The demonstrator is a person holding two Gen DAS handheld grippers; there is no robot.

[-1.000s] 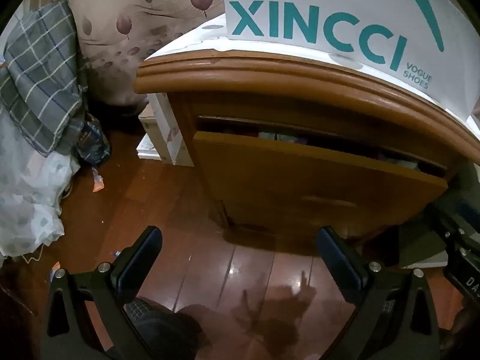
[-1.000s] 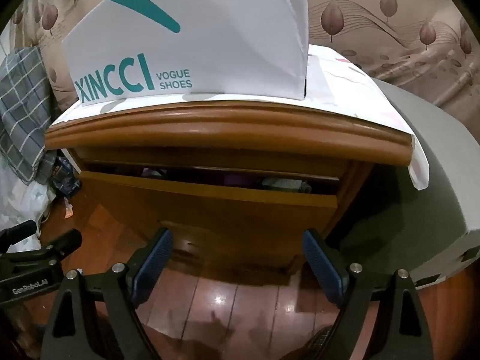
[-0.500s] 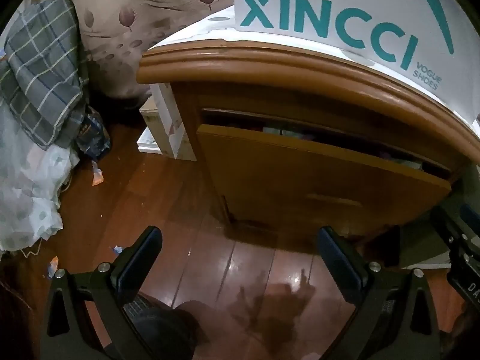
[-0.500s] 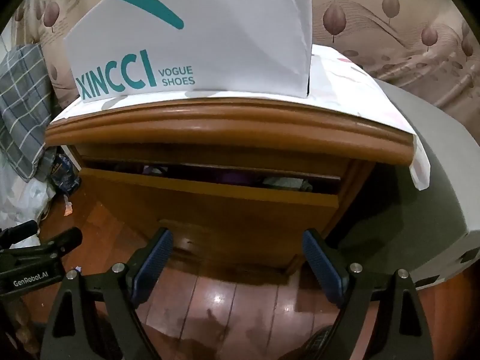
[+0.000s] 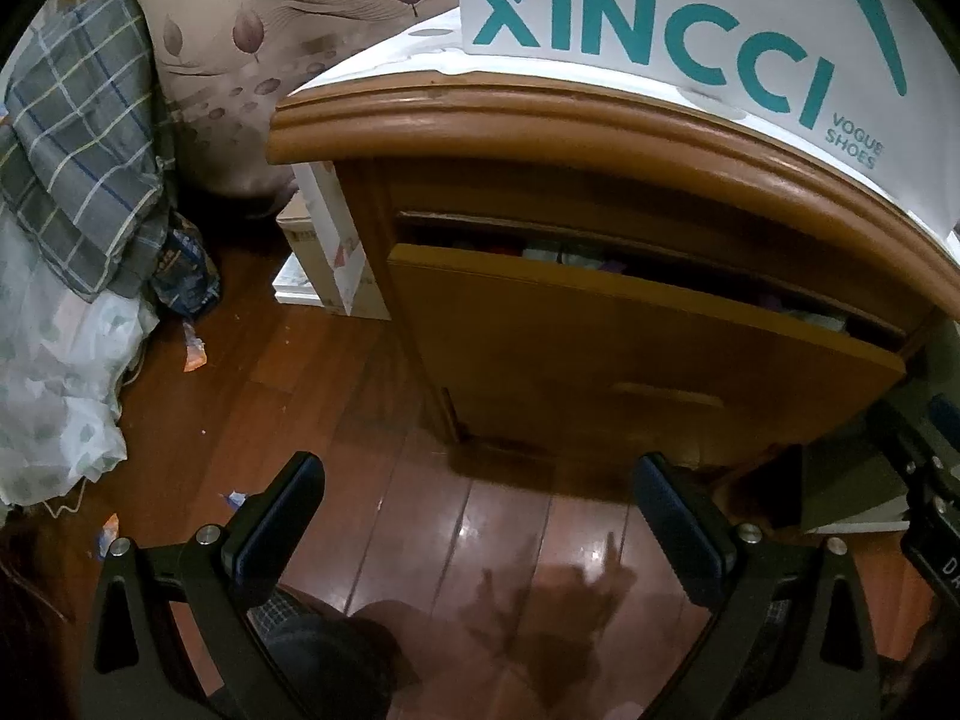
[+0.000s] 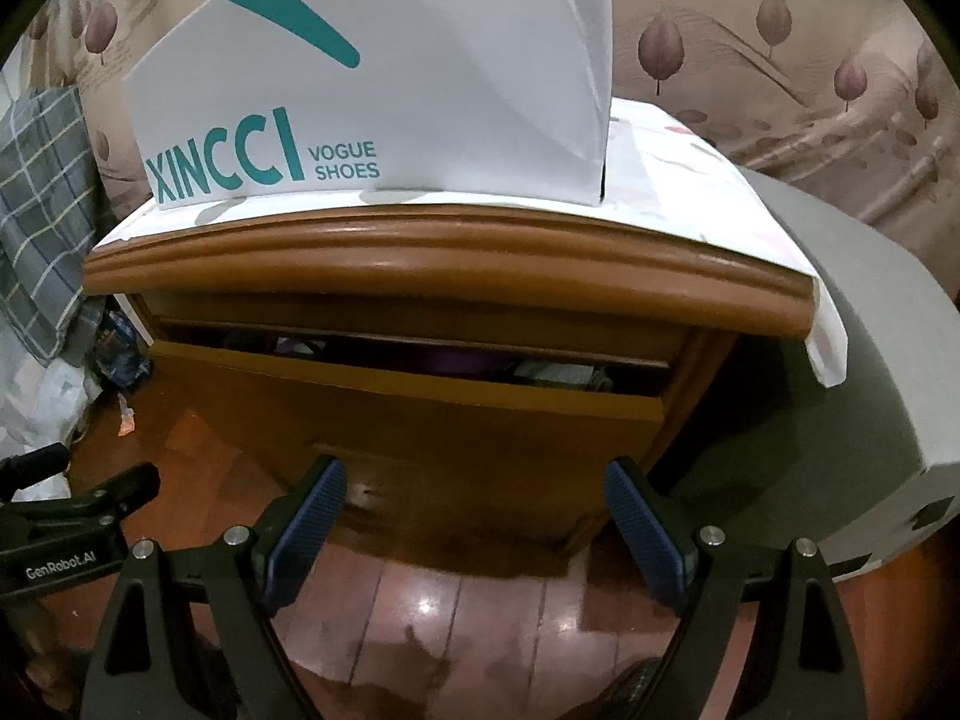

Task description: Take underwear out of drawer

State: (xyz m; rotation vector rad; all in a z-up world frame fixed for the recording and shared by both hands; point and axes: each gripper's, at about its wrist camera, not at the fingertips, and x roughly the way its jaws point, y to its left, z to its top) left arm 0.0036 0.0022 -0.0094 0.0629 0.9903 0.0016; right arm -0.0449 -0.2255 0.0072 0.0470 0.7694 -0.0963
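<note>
A brown wooden nightstand has its drawer pulled out a little; it also shows in the right wrist view. Through the gap I see folded underwear, white and purple, and purple and white cloth. My left gripper is open and empty, low over the floor in front of the drawer. My right gripper is open and empty, close to the lower drawer front. The left gripper's body shows in the right wrist view at the left edge.
A white XINCCI shoe bag stands on the nightstand top. A plaid cloth and white bag lie at the left. White boxes stand beside the nightstand. A grey bed edge is at the right. The floor is glossy wood.
Both grippers have moved a little closer to the nightstand, which now looks larger. The drawer gap and both jaws are unchanged.
</note>
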